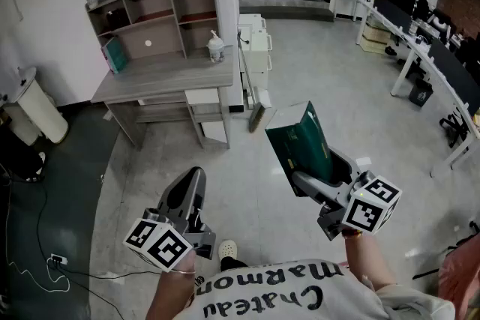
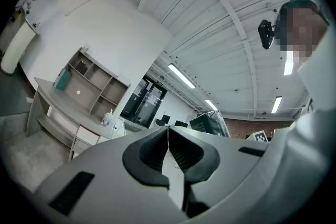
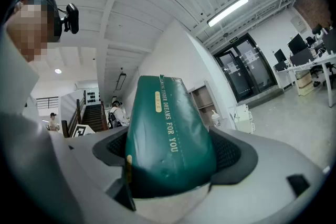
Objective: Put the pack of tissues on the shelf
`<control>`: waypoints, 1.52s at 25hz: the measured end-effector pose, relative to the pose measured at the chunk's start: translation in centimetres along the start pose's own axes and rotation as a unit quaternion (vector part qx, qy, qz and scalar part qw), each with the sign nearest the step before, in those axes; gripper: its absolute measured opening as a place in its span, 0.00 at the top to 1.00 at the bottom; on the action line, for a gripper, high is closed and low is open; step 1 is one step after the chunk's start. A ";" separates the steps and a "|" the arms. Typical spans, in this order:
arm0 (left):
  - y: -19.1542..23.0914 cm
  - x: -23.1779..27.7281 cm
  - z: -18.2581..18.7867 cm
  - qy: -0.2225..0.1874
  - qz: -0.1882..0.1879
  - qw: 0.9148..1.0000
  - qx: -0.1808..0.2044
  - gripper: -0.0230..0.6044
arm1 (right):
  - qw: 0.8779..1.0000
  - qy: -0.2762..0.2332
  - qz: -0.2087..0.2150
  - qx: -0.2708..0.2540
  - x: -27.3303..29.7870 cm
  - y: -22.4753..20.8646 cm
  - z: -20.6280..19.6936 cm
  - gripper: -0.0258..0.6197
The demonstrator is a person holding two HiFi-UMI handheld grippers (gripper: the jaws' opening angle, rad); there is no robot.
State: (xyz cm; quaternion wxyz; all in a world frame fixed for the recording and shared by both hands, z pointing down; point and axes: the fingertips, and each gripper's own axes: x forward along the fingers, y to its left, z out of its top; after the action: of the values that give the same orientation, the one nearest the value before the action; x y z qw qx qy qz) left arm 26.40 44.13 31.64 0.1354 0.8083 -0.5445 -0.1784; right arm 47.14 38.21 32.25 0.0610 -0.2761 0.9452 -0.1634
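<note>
A dark green pack of tissues point(image 1: 303, 141) with gold print sits between the jaws of my right gripper point(image 1: 321, 177), which is shut on it and holds it up over the floor. In the right gripper view the pack point(image 3: 169, 134) fills the gap between both pads. My left gripper point(image 1: 189, 189) hangs lower left, jaws shut with nothing in them; its tips point(image 2: 168, 134) meet in the left gripper view. The grey shelf unit point(image 1: 154, 11) stands on a desk point(image 1: 166, 75) far ahead at the upper left, well away from both grippers.
A teal book point(image 1: 114, 55) leans in the shelf's left bay and a white bottle point(image 1: 216, 47) stands on the desk's right end. A white cabinet point(image 1: 255, 41) is beside the desk, a white bin point(image 1: 37, 107) at left, office desks point(image 1: 427, 49) at right.
</note>
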 end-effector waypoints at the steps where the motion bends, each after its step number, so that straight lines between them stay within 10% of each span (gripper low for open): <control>1: 0.0 0.2 -0.2 0.002 -0.001 1.000 -0.003 0.93 | 1.000 0.003 -0.003 0.002 0.0 -0.2 -0.2 0.26; 8: -0.3 0.5 0.0 0.008 -0.006 1.000 0.011 0.93 | 1.000 0.013 -0.018 0.008 -0.2 -0.7 -0.7 0.26; 28: 19.0 6.6 10.3 0.049 -0.044 0.996 0.055 0.93 | 0.995 0.026 -0.059 0.073 24.5 0.2 -1.2 0.26; 38: 25.2 7.5 8.1 0.070 -0.031 0.997 -0.008 0.93 | 0.989 0.079 -0.096 0.078 28.1 -1.3 -4.8 0.26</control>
State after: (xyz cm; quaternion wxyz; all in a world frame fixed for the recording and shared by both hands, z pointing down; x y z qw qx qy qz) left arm 4.48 27.68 33.72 0.1739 0.8342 -0.5070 -0.1296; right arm 23.19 23.32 36.50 -0.0087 -0.3465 0.9004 -0.2628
